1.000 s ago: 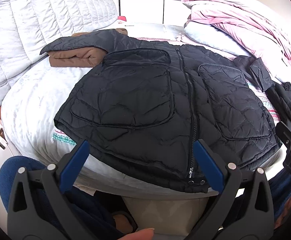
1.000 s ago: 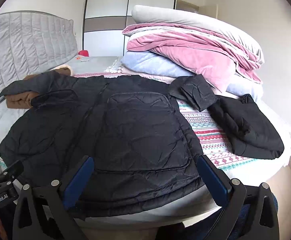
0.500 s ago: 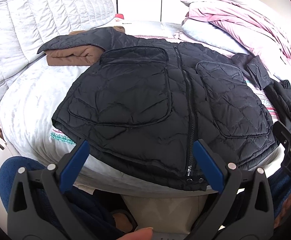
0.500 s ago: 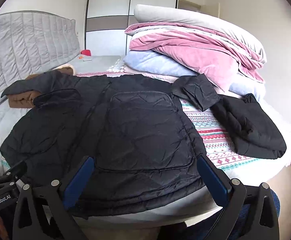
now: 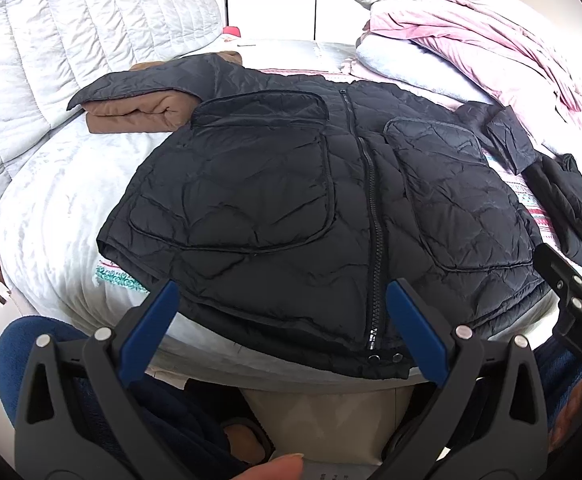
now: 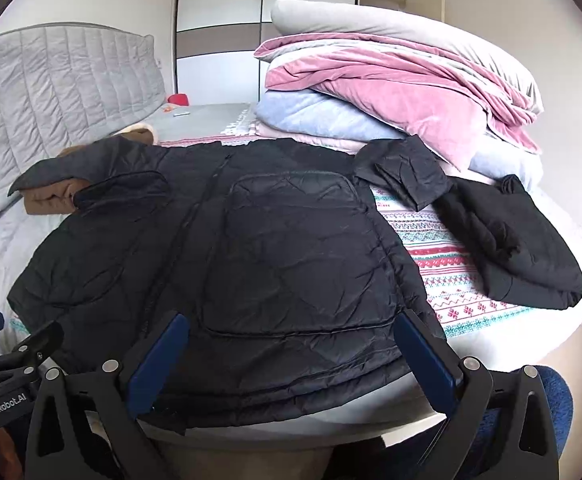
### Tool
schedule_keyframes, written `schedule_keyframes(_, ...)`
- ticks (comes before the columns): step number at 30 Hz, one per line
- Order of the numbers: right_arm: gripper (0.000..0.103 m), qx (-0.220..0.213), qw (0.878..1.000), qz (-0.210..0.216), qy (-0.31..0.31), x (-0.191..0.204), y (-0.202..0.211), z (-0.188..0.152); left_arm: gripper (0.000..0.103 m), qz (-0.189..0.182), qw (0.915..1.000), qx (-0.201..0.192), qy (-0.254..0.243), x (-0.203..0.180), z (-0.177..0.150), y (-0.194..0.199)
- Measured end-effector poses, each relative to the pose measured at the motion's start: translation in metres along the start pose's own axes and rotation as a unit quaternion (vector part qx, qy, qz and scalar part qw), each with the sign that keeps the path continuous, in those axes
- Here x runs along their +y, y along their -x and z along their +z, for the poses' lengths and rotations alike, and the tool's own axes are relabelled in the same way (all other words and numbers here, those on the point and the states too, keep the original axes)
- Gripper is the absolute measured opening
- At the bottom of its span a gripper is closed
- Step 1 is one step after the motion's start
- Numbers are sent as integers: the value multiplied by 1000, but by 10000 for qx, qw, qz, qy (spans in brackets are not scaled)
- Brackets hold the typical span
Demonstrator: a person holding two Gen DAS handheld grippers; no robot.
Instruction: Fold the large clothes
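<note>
A black quilted jacket lies spread front up on the bed, zipped, its hem hanging over the near edge. One sleeve drapes over a folded brown garment; the other sleeve bends back at the right. My left gripper is open just above the hem near the zip's bottom end. My right gripper is open over the hem on the jacket's right half. Neither holds anything. The right gripper also shows at the left wrist view's right edge.
A folded brown garment lies at the back left by a grey quilted headboard. A folded black garment rests on the patterned sheet at right. Stacked pink, blue and grey bedding fills the back right. A person's blue-clad legs are below.
Both grippers have edged slightly forward and up over the jacket's hem, staying open. The jacket has not moved.
</note>
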State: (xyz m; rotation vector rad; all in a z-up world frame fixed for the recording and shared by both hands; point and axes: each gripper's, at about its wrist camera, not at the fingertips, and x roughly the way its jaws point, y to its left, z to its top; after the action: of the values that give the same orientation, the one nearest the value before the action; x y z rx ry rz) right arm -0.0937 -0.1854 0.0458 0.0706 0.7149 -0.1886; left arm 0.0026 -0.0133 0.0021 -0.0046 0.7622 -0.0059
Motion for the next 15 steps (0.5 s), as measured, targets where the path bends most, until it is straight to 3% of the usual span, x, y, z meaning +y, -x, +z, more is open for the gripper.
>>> schedule_keyframes(15,103,-40,9999,-76,-75,-7,-8,0,103,-161,9997,170,-1,2,-1,-9)
